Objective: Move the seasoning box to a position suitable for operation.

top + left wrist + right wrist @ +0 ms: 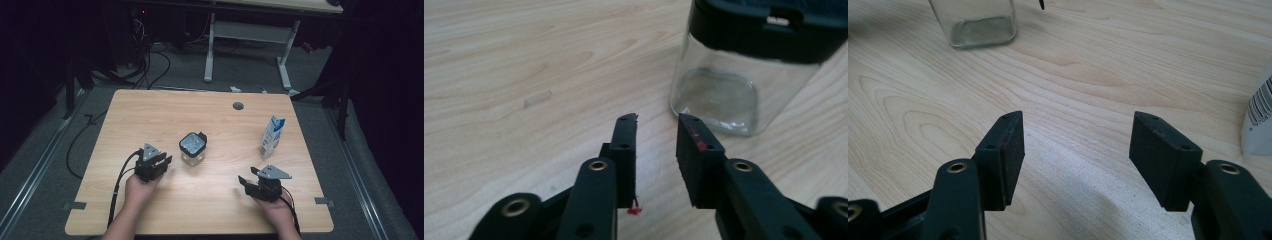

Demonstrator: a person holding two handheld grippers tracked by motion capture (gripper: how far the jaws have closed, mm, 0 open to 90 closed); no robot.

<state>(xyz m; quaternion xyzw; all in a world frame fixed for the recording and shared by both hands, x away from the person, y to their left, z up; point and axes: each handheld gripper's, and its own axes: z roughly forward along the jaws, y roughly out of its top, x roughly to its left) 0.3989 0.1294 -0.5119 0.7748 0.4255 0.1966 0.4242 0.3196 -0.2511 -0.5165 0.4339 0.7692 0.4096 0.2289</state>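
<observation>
Left gripper (161, 161): held in the person's left hand (138, 190) over the front-left part of the table (150, 115), jaws parted by a narrow gap, nothing between them. In the left gripper view the pads (625, 140) sit low over bare wood, tips pointing toward the jar (724, 85), which stands just beyond and to the right of the right-hand pad, not touching it.

Right gripper (247, 181): held in the person's right hand (272, 207) over the front-right part of the table, jaws spread wide and empty. Open wood lies between and ahead of its pads (1158, 150) in the right gripper view.

Jar (192, 149): clear square glass body, black lid on top, upright near the table's middle, just right of the left gripper and well apart from the right one. Bare board surrounds it on all sides.

Carton (272, 136): white and blue, upright toward the right edge of the table, beyond the right gripper; its lower corner shows at the right margin of the right gripper view (1260, 120), close to the right-hand pad.

Table: light wood, rounded corners, round grommet hole (238, 106) near the far edge; far half and front centre lie open.
</observation>
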